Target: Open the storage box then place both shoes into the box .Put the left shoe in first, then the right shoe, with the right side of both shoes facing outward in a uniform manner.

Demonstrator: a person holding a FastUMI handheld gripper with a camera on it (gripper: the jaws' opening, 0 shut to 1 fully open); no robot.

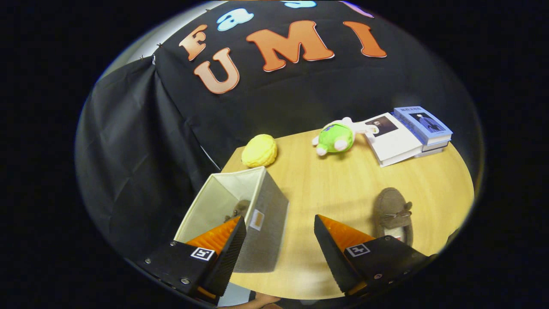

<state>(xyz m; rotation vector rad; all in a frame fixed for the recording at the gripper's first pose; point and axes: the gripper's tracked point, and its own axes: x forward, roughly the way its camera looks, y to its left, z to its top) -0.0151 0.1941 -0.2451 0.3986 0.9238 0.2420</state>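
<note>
The grey fabric storage box [266, 214] stands open on the wooden table, at the near left corner. Inside it a brown shoe [238, 209] shows partly, behind my left finger. The second brown shoe [392, 212] lies on the table to the right, just beyond my right finger. My gripper [280, 225] hovers above the table with its fingers wide apart and nothing between them; the box's right wall sits in the gap, below them.
Along the table's far side sit a yellow plush ball [259, 150], a green and white plush toy [336, 137] and a stack of books [409, 133]. Black cloth walls the booth behind and to the left. A hand [253, 302] shows below the near table edge.
</note>
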